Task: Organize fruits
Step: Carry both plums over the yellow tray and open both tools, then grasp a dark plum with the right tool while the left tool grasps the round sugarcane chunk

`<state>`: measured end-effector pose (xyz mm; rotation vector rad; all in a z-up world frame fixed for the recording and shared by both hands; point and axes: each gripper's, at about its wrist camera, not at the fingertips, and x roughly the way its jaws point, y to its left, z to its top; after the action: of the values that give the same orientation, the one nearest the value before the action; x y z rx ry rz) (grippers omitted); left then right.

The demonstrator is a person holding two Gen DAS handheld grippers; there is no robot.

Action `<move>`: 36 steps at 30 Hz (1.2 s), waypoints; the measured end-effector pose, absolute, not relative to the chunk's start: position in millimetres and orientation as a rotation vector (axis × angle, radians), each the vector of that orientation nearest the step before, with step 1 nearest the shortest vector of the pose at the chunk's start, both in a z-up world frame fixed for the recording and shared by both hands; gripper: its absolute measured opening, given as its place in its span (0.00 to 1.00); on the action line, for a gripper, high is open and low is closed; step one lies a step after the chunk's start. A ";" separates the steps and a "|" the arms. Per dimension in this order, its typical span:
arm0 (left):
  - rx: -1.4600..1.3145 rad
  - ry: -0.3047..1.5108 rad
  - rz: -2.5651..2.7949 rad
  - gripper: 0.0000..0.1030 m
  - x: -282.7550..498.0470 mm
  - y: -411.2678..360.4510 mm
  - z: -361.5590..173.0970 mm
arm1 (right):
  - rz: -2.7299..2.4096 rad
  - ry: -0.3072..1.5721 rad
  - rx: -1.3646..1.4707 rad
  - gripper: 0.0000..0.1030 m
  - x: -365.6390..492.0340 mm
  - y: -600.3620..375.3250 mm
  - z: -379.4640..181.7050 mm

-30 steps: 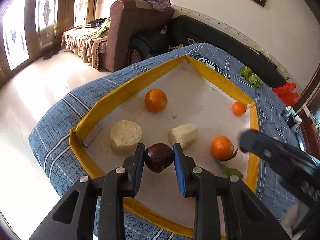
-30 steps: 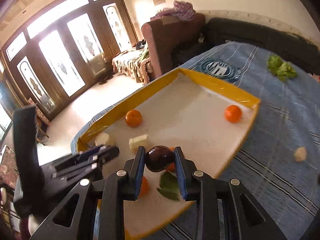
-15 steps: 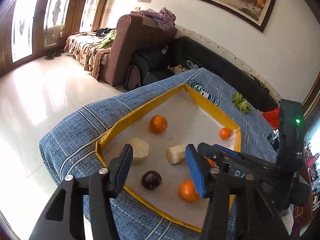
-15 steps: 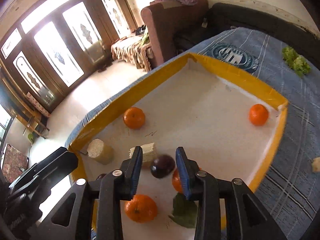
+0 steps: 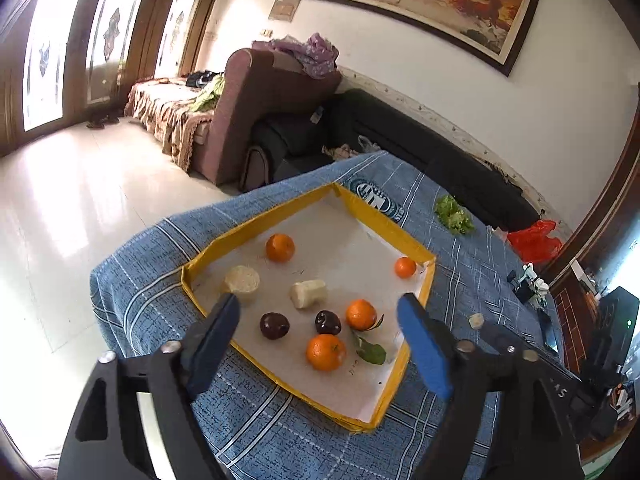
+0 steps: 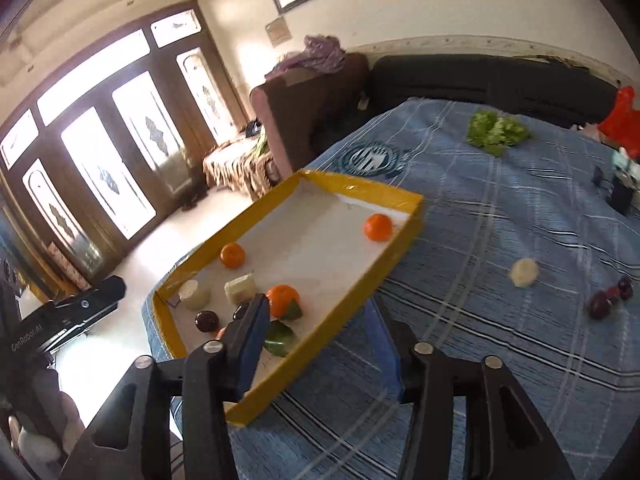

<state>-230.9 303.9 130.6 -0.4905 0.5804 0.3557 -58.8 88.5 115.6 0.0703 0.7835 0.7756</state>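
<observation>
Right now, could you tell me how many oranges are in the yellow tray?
4: one orange near the far-left wall, one in the far-right corner, two near the leaves; none appears hidden.

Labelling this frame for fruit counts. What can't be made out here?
- Right wrist view: second dark plum and near orange in the tray mostly hidden behind a finger.
- Right wrist view: dark fruits on the cloth blurred near the edge; count unclear.
- Left wrist view: those fruits are out of frame.
</observation>
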 end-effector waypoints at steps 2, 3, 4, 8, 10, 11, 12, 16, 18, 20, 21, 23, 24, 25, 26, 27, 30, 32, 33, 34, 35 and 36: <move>-0.484 0.600 0.341 0.82 -227.7 296.9 129.7 | 0.741 0.776 0.079 0.65 -59.1 72.5 114.8; -0.489 0.606 0.326 0.82 -225.2 296.6 129.7 | 0.717 0.800 0.077 0.65 -57.6 68.3 111.2; -0.490 0.610 0.313 0.82 -224.1 293.5 129.8 | 0.713 0.812 0.078 0.65 -56.8 66.3 110.1; -0.453 0.621 0.273 0.82 -219.1 278.5 129.7 | 0.755 0.806 0.037 0.65 -75.1 66.3 104.0; -0.450 0.641 0.254 0.82 -216.1 274.5 126.6 | 0.739 0.817 -0.008 0.65 -79.7 68.5 93.4; -0.451 0.647 0.249 0.82 -215.2 273.5 126.0 | 0.732 0.825 -0.013 0.65 -79.6 66.5 89.7; -0.451 0.648 0.248 0.82 -215.3 272.7 126.0 | 0.729 0.835 -0.006 0.65 -78.4 63.5 86.5; -0.458 0.636 0.253 0.82 -218.1 271.5 128.4 | 0.690 0.851 0.036 0.65 -70.1 43.7 80.8; -0.472 0.626 0.246 0.82 -220.6 270.3 130.1 | 0.671 0.856 0.043 0.65 -65.5 36.8 79.2; -0.470 0.622 0.232 0.82 -221.9 268.1 133.6 | 0.657 0.862 0.048 0.65 -61.6 32.6 77.5; -0.466 0.614 0.225 0.82 -223.4 266.9 135.3 | 0.652 0.865 0.048 0.65 -60.6 32.1 77.0; -0.456 0.597 0.205 0.82 -226.3 264.5 138.1 | 0.648 0.870 0.057 0.65 -59.9 30.7 75.0; -0.448 0.594 0.198 0.82 -227.2 262.6 138.7 | 0.647 0.869 0.061 0.65 -60.2 29.9 74.4; -0.444 0.598 0.196 0.82 -226.7 261.5 138.5 | 0.646 0.868 0.062 0.65 -60.7 29.4 73.9; -0.442 0.604 0.193 0.82 -225.5 260.4 137.8 | 0.642 0.867 0.063 0.65 -61.1 28.2 73.2; -0.440 0.617 0.189 0.82 -223.4 258.5 136.7 | 0.641 0.869 0.065 0.65 -61.1 26.8 72.3; -0.421 0.640 0.193 0.82 -218.8 250.4 134.8 | 0.620 0.871 0.080 0.65 -59.7 14.0 71.1; -0.413 0.651 0.175 0.82 -215.5 244.4 134.2 | 0.600 0.863 0.091 0.65 -58.5 2.7 73.8; -0.414 0.656 0.166 0.82 -214.6 243.0 132.8 | 0.583 0.855 0.104 0.65 -57.4 -6.4 76.9; -0.422 0.664 0.149 0.82 -212.3 239.6 131.0 | 0.571 0.848 0.115 0.65 -56.5 -12.3 79.3; -0.434 0.671 0.124 0.82 -209.4 236.6 129.0 | 0.550 0.835 0.138 0.65 -55.7 -24.5 83.8; -0.445 0.681 0.092 0.82 -206.1 232.0 126.1 | 0.533 0.820 0.161 0.65 -56.1 -37.3 88.3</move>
<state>-206.1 232.0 126.1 -0.4447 0.6810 0.0919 -56.1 -37.3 88.2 0.1608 0.8197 0.5326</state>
